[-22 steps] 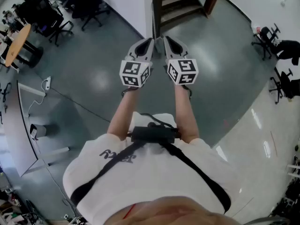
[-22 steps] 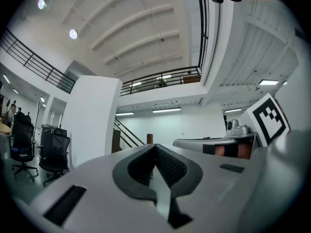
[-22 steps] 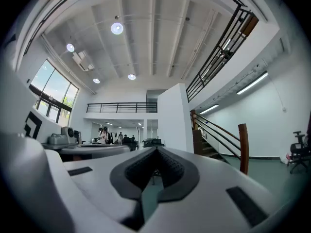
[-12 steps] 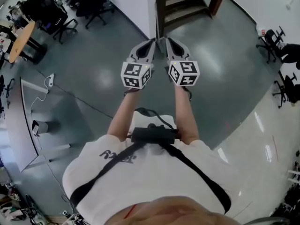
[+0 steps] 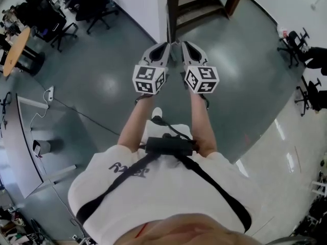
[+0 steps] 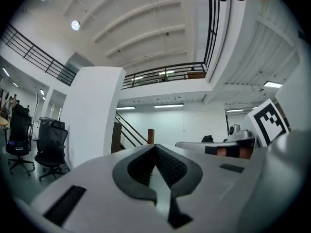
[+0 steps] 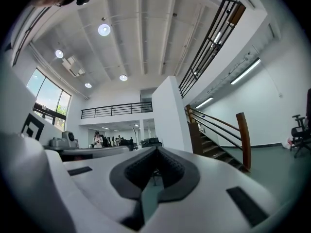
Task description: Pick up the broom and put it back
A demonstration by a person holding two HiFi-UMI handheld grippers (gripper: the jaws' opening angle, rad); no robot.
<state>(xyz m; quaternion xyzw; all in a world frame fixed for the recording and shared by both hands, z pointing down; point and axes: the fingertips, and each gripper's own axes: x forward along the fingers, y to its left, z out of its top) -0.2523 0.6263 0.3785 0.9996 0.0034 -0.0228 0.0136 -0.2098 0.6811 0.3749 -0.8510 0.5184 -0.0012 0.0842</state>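
Where the person stands: on a grey shiny floor [image 5: 97, 86], seen from above; the white shirt [image 5: 153, 198] and a black box [image 5: 169, 146] on a chest strap fill the lower part of the head view.
Arms: both are stretched forward and close together, so the left gripper [image 5: 164, 46] and the right gripper [image 5: 183, 45] go side by side and level. I judge this is a posture for walking, not for reaching.
Left jaws: closed, pad against pad, with nothing between them.
Right jaws: also fully together and empty.
Reason for closed jaws: probably there is nothing to take yet.
Task's thing: no broom shows in any view, so I cannot tell where it is. By my judgement the picking up has not begun.
Straight ahead: a white pillar [image 5: 140, 4] with a staircase [image 5: 196, 4] just beside it; both grippers point that way.
Far left: black office chairs [image 5: 66, 27] and a round wooden table [image 5: 18, 47].
Floor at left: a white socket strip [image 5: 50, 91] with its cable.
Far right: more chairs [image 5: 294, 42] near the wall.
Hidden: the shirt covers the floor under the body. A small white thing [image 5: 157, 112] between the forearms may be a shoe, but I am not sure.
Gripper views: they show mostly ceiling and a balcony rail [image 6: 160, 74]; their own bodies cover the lower half, so little floor is visible.
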